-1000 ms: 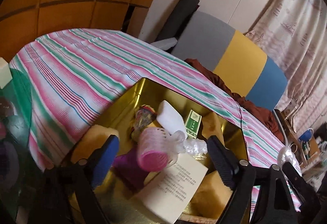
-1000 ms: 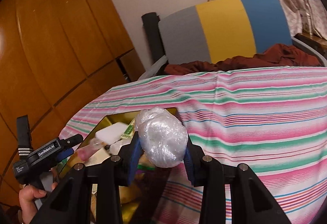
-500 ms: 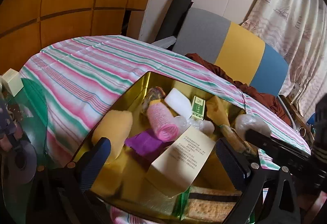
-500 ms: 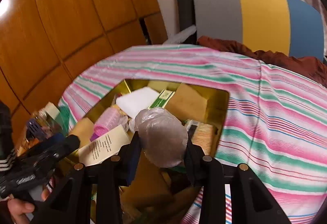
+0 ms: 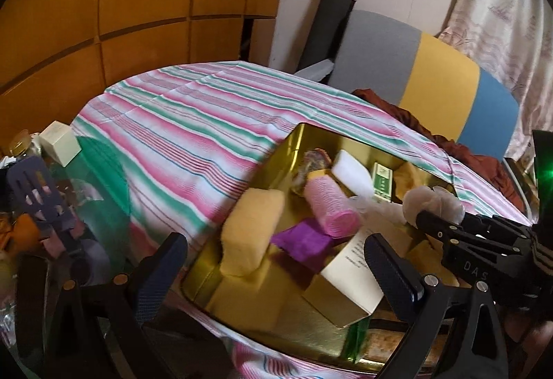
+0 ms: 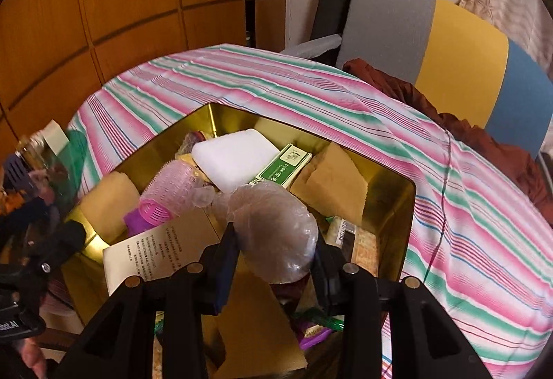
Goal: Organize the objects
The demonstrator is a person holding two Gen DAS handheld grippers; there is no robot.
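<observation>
My right gripper (image 6: 273, 263) is shut on a crumpled ball of clear plastic (image 6: 273, 233) and holds it over the gold tin (image 6: 397, 206). The tin holds a pink hair roller (image 6: 169, 192), a white block (image 6: 235, 157), a green box (image 6: 283, 164), a yellow sponge (image 6: 107, 202) and a printed leaflet (image 6: 159, 251). My left gripper (image 5: 276, 271) stands wide open over the tin's near left corner with nothing between its pads. In the left wrist view the right gripper (image 5: 435, 223) comes in from the right with the plastic ball (image 5: 432, 206).
The tin (image 5: 204, 278) rests on a striped pink and green tablecloth (image 5: 193, 123). Clutter lies at the left edge: a slotted spatula (image 5: 38, 195), a small cream box (image 5: 60, 145). A grey, yellow and blue chair back (image 6: 449, 43) with a dark red cloth (image 6: 484, 144) stands behind the table.
My right gripper has swung left from above the tablecloth to above the tin, plastic ball still held. My left gripper has opened wider and drawn back, leaving the pink roller lying in the tin.
</observation>
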